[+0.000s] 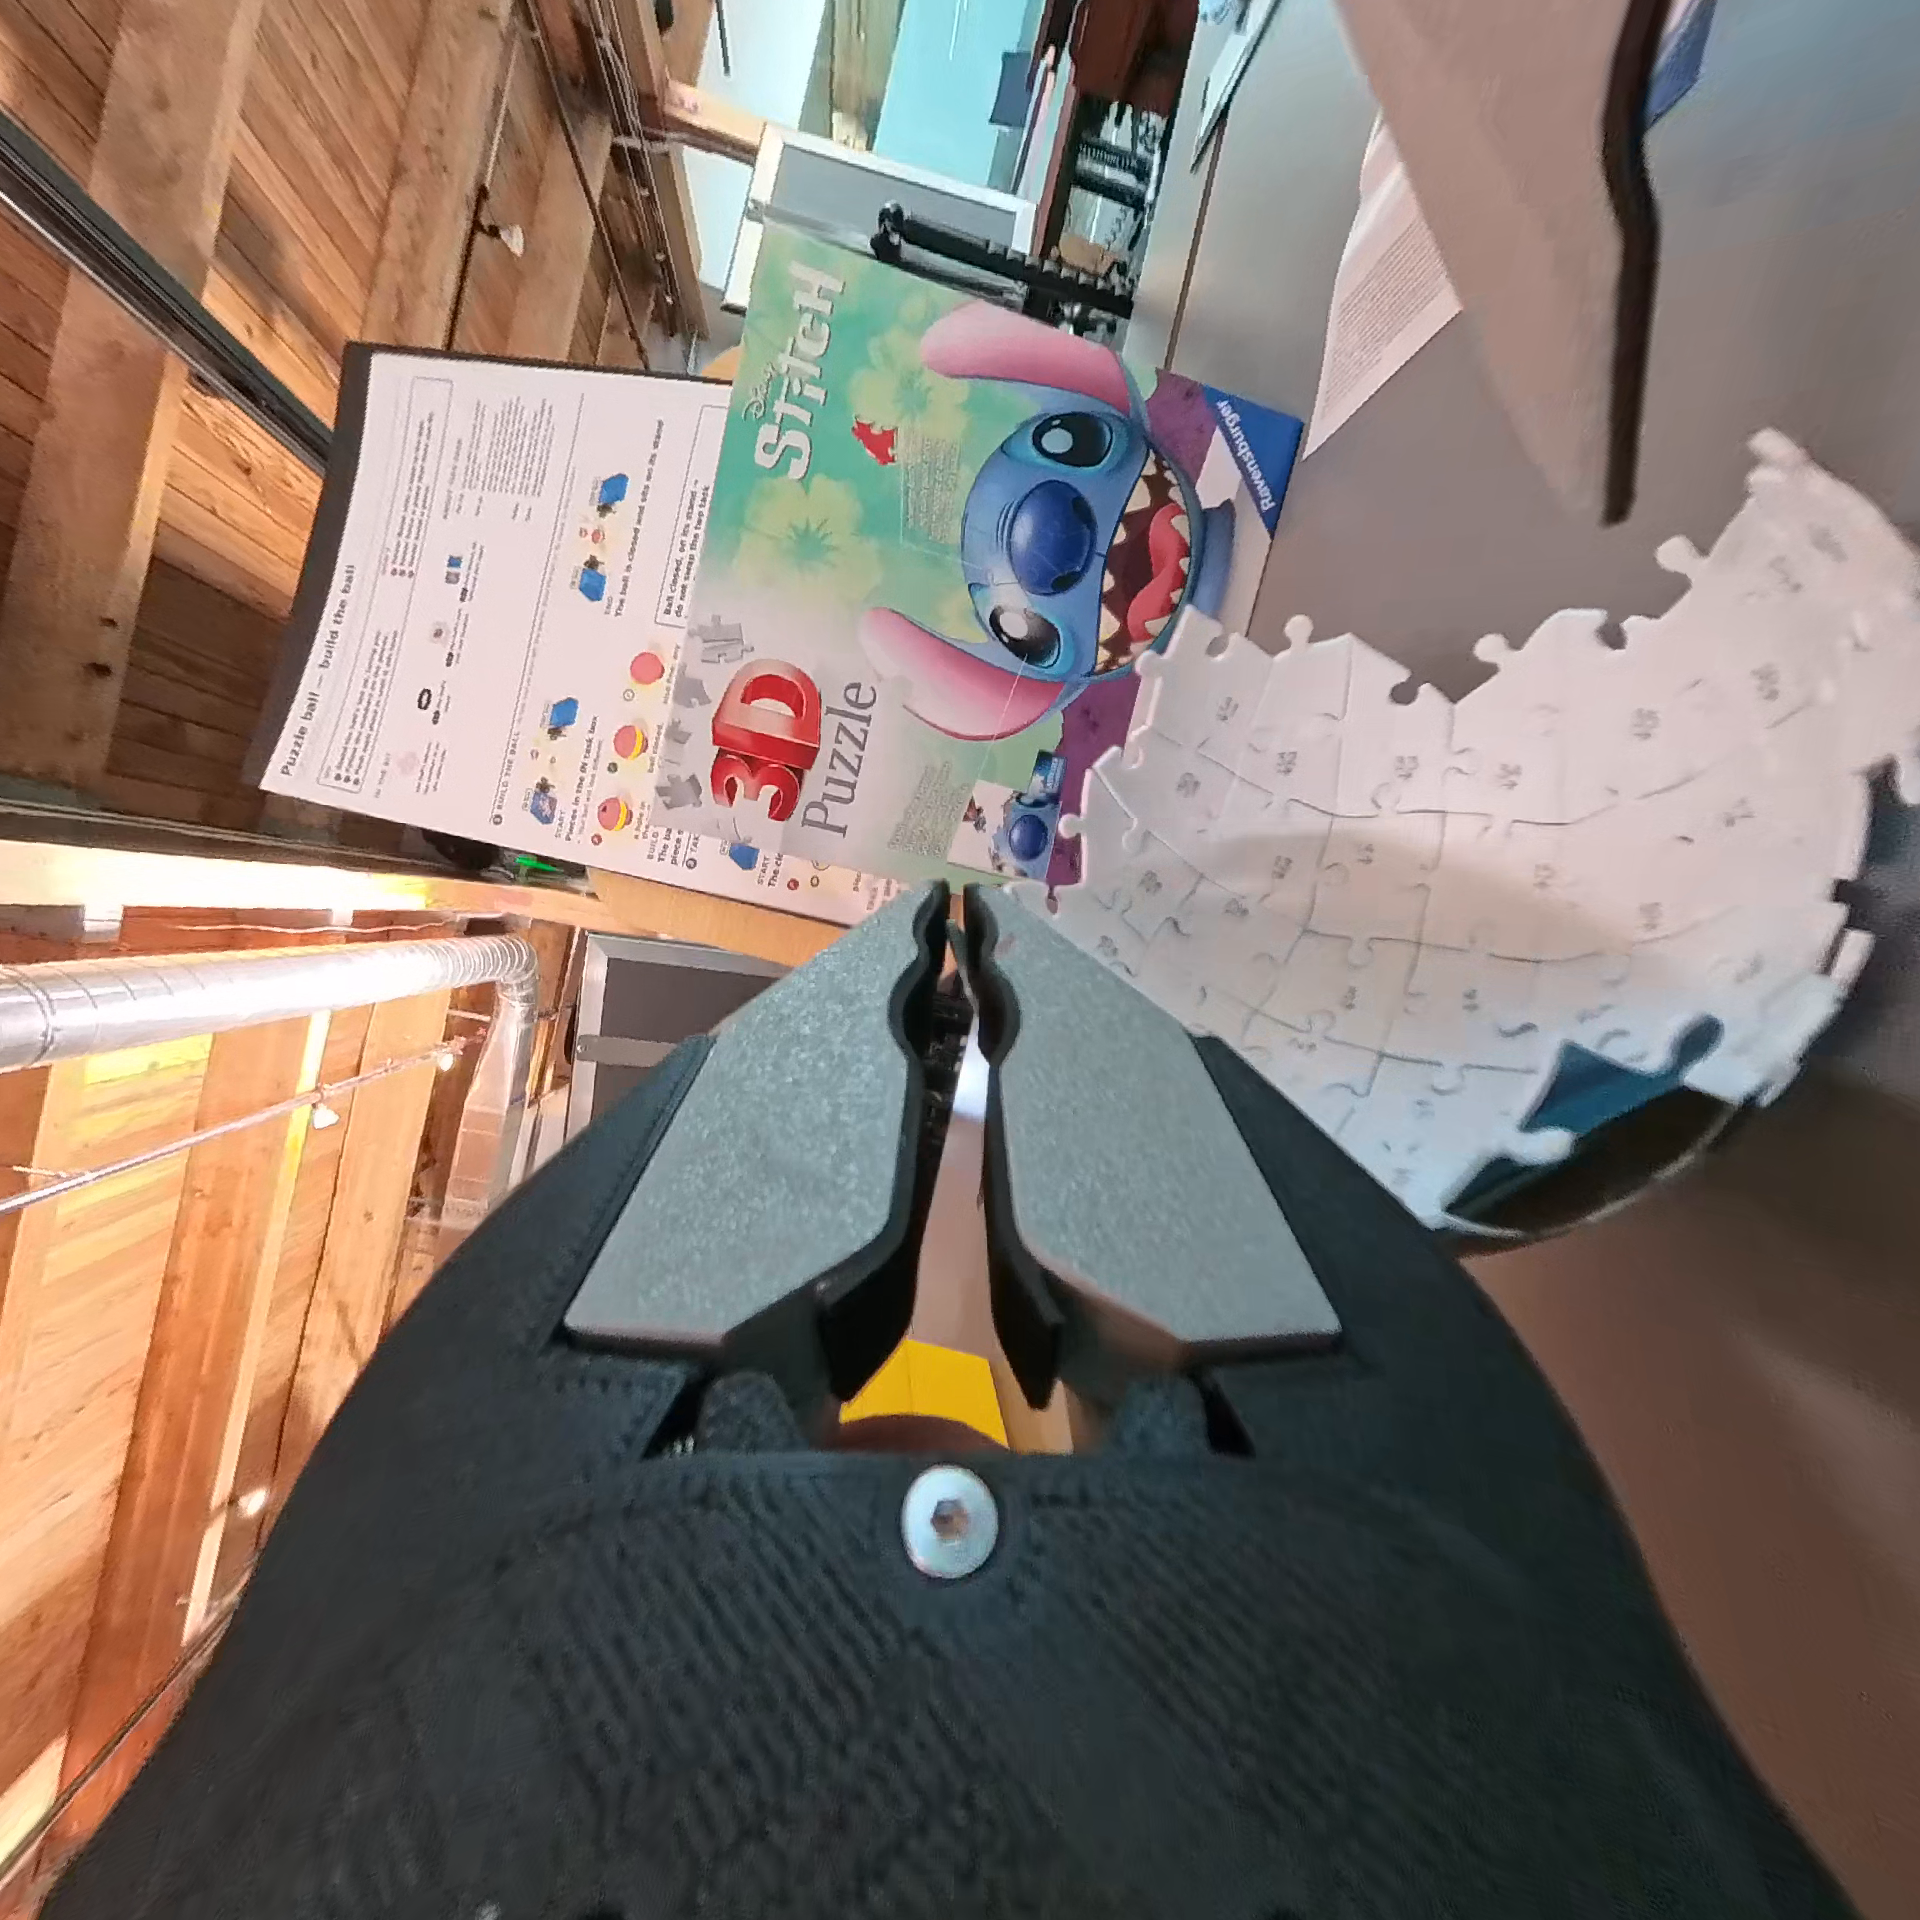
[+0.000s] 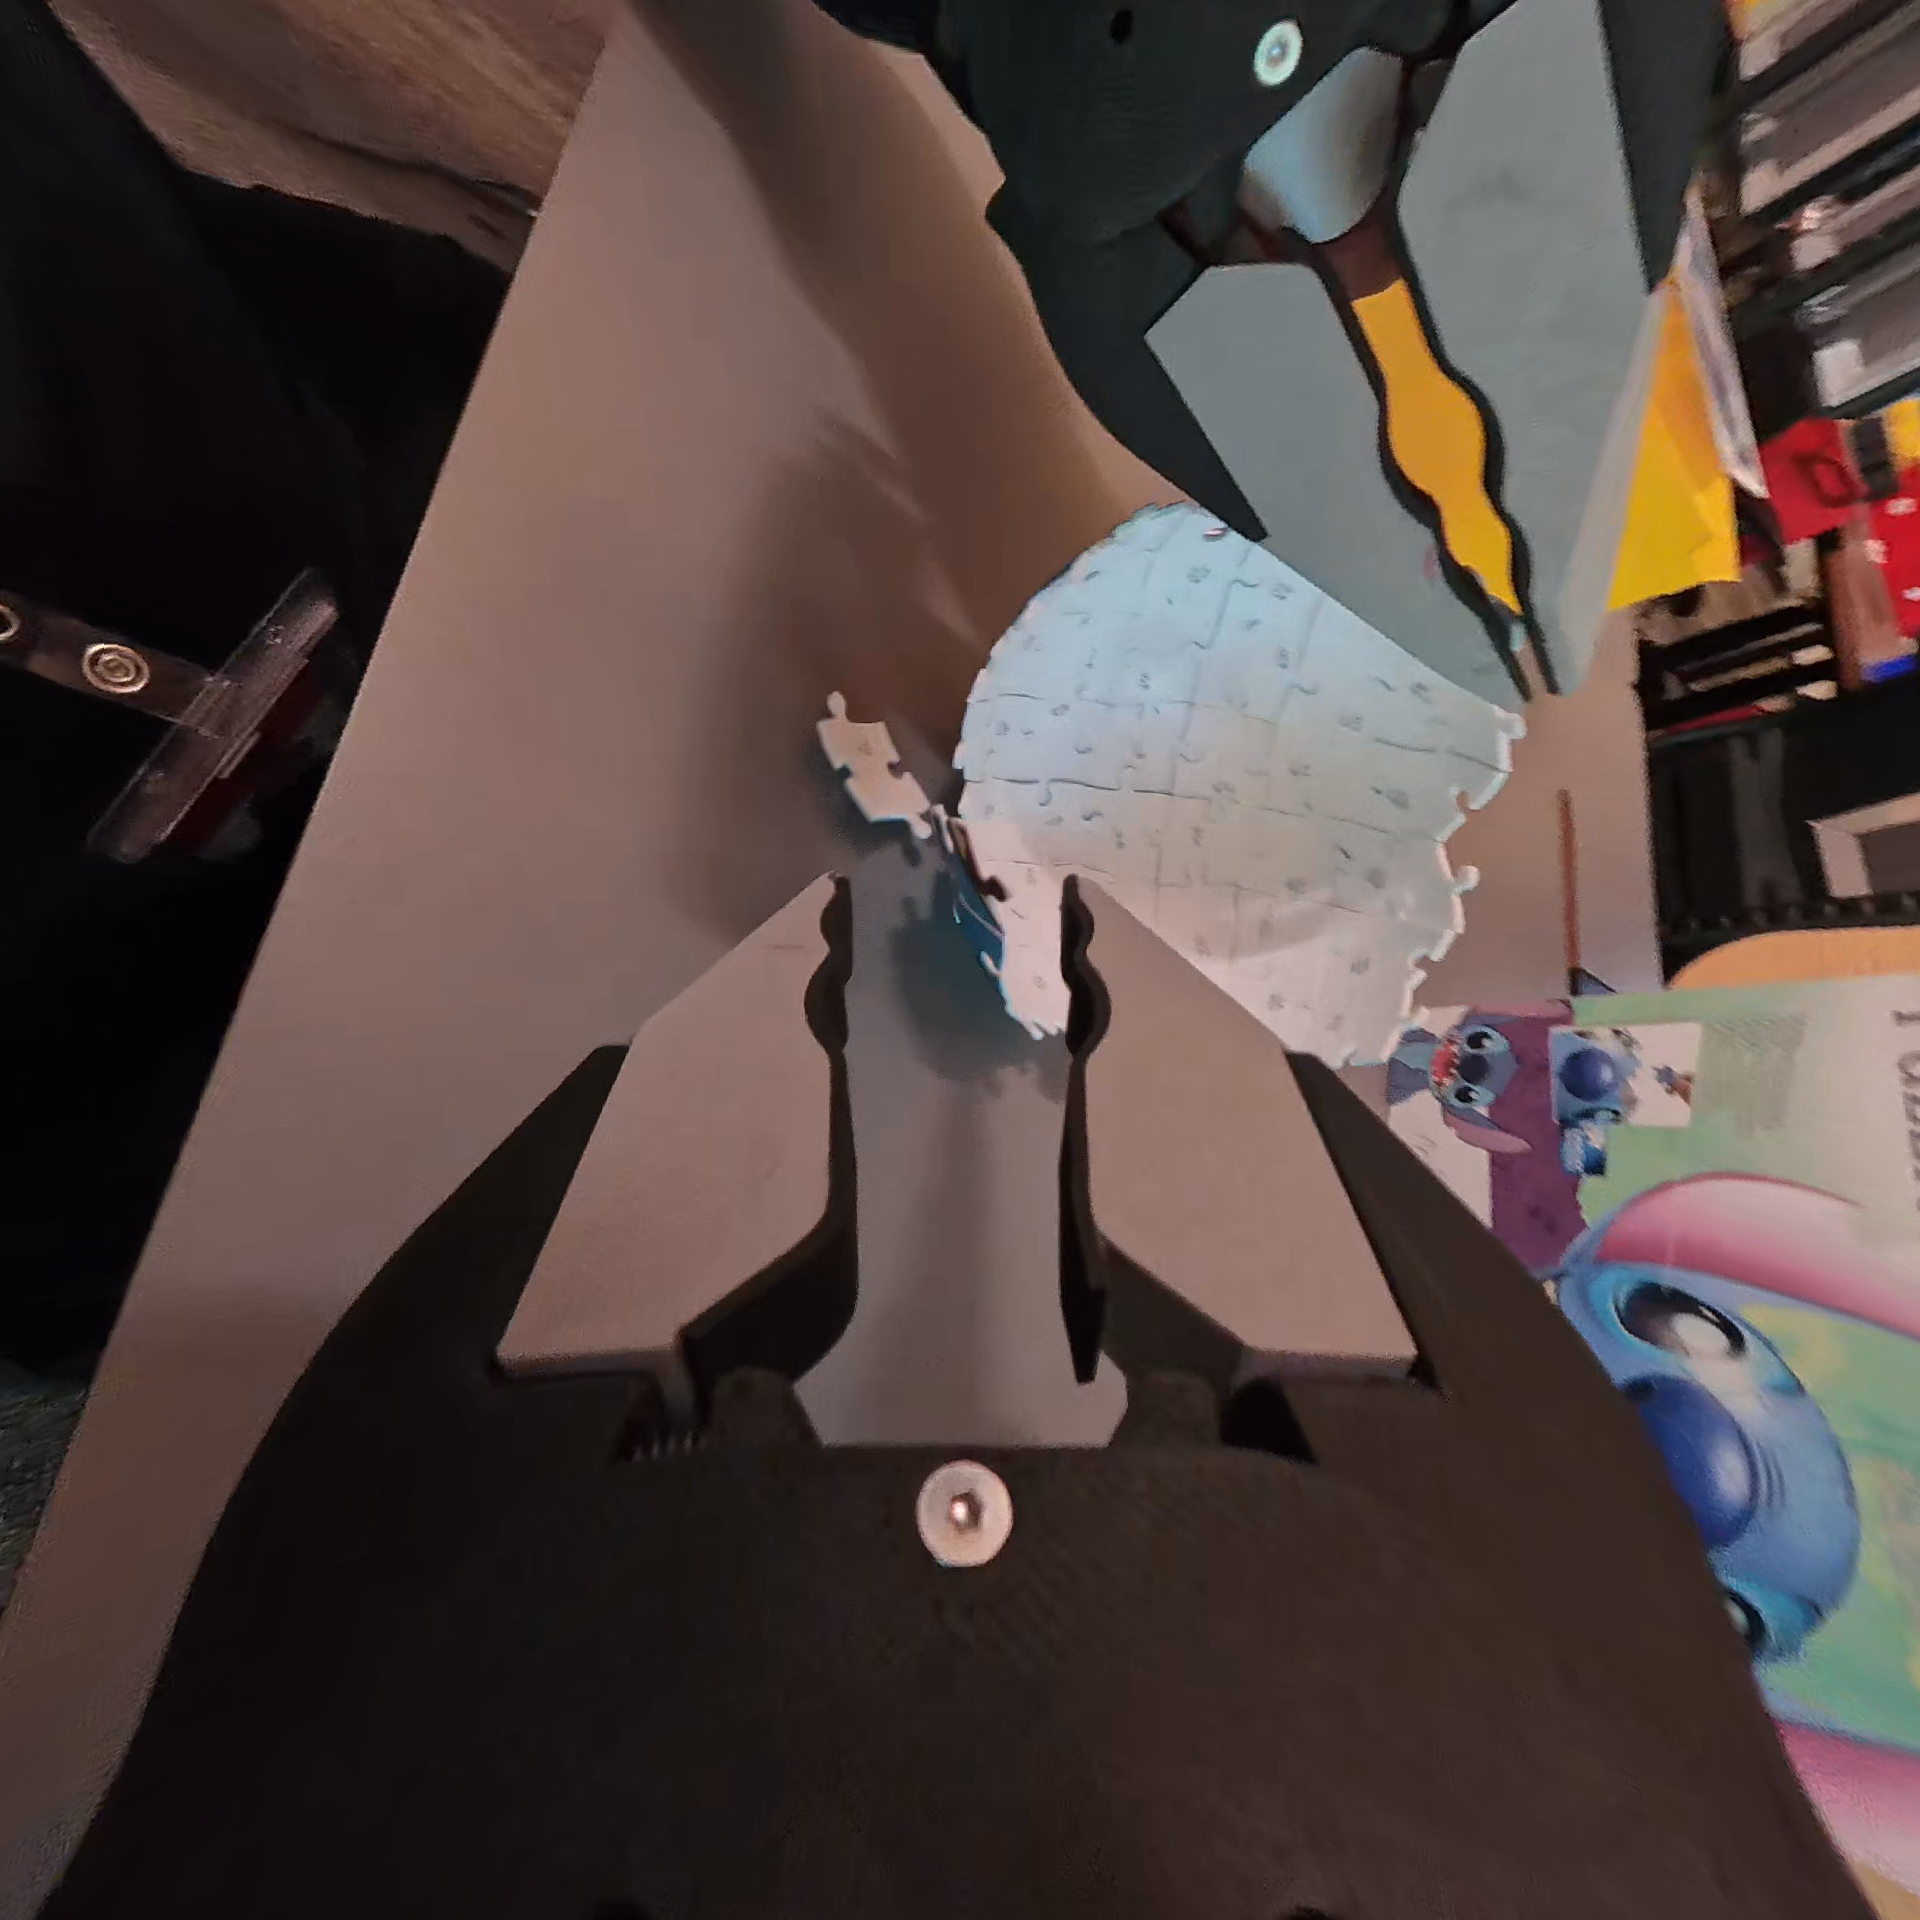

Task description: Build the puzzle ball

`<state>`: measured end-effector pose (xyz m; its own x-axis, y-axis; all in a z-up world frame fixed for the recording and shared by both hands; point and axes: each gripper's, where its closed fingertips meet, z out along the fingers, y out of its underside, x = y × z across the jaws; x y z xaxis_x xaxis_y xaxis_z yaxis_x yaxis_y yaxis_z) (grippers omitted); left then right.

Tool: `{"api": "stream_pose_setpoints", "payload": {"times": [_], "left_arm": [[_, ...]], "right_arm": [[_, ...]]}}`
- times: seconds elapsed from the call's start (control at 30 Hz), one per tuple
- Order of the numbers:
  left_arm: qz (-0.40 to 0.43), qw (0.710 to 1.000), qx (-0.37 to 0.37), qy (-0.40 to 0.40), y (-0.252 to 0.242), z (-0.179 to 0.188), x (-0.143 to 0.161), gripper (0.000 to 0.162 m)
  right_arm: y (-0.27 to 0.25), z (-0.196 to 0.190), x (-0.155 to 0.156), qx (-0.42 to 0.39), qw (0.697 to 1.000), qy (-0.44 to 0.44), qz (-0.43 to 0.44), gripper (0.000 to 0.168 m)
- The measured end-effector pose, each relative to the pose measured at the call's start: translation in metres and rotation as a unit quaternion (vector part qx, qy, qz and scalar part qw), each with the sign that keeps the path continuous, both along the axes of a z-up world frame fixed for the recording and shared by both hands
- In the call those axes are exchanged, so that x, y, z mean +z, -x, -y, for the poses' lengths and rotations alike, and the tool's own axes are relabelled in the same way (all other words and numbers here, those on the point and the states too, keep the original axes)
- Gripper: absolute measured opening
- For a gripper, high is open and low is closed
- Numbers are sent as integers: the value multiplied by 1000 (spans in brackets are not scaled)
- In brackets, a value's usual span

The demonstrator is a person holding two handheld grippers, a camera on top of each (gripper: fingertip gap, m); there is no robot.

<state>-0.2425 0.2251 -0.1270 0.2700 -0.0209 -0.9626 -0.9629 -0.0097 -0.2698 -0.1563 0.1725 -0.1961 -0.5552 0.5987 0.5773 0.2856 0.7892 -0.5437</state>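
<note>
The partly built puzzle ball (image 1: 1455,894) is an open curved shell that shows its white numbered inside. It lies on the pale table (image 1: 1299,582), right of my left gripper (image 1: 956,902), which is shut with nothing visible between its fingers. In the right wrist view the shell (image 2: 1195,769) lies just beyond my right gripper (image 2: 954,894), which is open and empty. A small strip of pieces (image 2: 871,771), white with a blue printed edge, sticks out at the shell's left rim; I cannot tell whether it is joined. The left gripper (image 2: 1529,660) hangs over the shell's far right rim.
The puzzle box (image 1: 935,582) lies behind the shell, with a printed instruction sheet (image 1: 499,603) beyond it. The box (image 2: 1714,1299) is also right of my right gripper. A person in dark clothing with a badge clip (image 2: 208,717) is at the left. Cluttered shelves (image 2: 1818,312) stand far right.
</note>
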Motion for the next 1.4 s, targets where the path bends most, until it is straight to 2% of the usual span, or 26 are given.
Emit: {"api": "stream_pose_setpoints", "payload": {"times": [0.33,0.63,1.0,1.4], "left_arm": [[-9,1000,-21,-8,-4,-1,1,0],[-10,1000,-21,-6,-3,-2,0,0],[-16,1000,-26,-7,-6,-3,1,0],[-22,999,-27,-10,-8,-2,1,0]], "right_arm": [[19,1,-12,40,999,15,20,26],[19,-1,-23,45,998,33,38,5],[17,-1,-26,44,996,60,55,1],[17,-5,-30,41,996,49,56,2]]}}
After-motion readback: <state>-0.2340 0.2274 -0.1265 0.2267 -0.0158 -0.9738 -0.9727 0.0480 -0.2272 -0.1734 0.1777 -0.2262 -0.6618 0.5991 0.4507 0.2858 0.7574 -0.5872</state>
